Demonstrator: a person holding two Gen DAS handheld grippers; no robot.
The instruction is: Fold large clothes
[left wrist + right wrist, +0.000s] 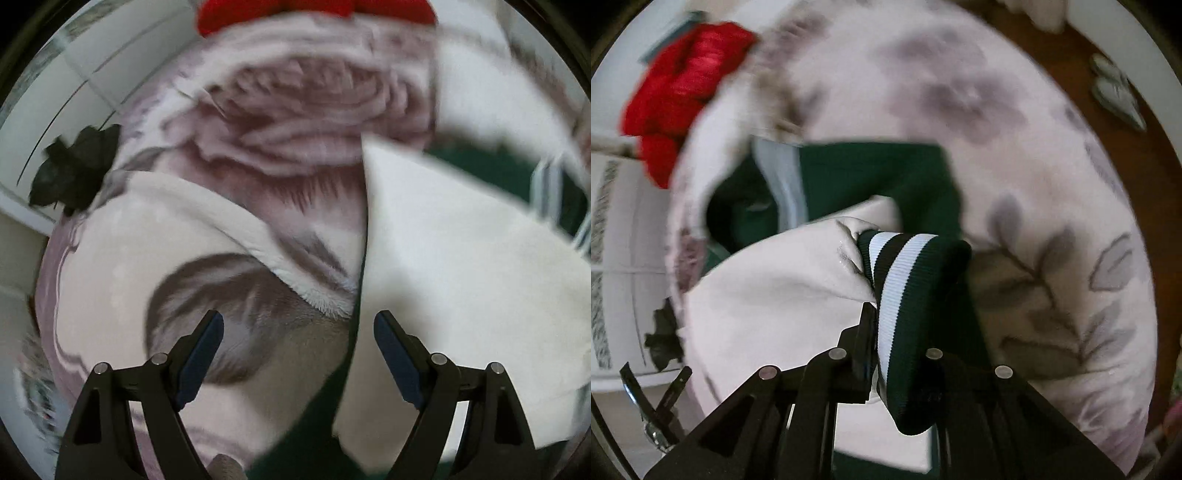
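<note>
Striped ribbed cuff (905, 295), dark green with white bands, nearest the right wrist lens: pinched between the fingers of the right gripper (877, 347), which are pressed together on it.

Cream sleeve (768, 288): joined to that cuff, bunched where the two meet, running off to the lower left of the right wrist view.

Jacket (871, 173): the task's garment, dark green body with cream sleeves, lying on the bed on a floral blanket (1052, 192) in pale pink and mauve. In the left wrist view a cream panel (461, 277) of it crosses the right half, with green showing behind and beneath.

Left gripper (299, 350): fingers spread wide, nothing between them, hovering over the blanket just beside the cream panel's edge.

Red fabric (683, 85): a heap at the far edge of the bed. Dark crumpled item (74, 166): at the blanket's left edge, possibly another garment; too blurred to say.

Risks, as judged. The hold is on the elastic cuff alone, so the sleeve may stretch or the cuff slip out if pulled hard. With the left fingers empty, the jacket body is unanchored and could drag across the plush blanket, skewing the fold. The left fingers could also pick up blanket along with the cream panel.
</note>
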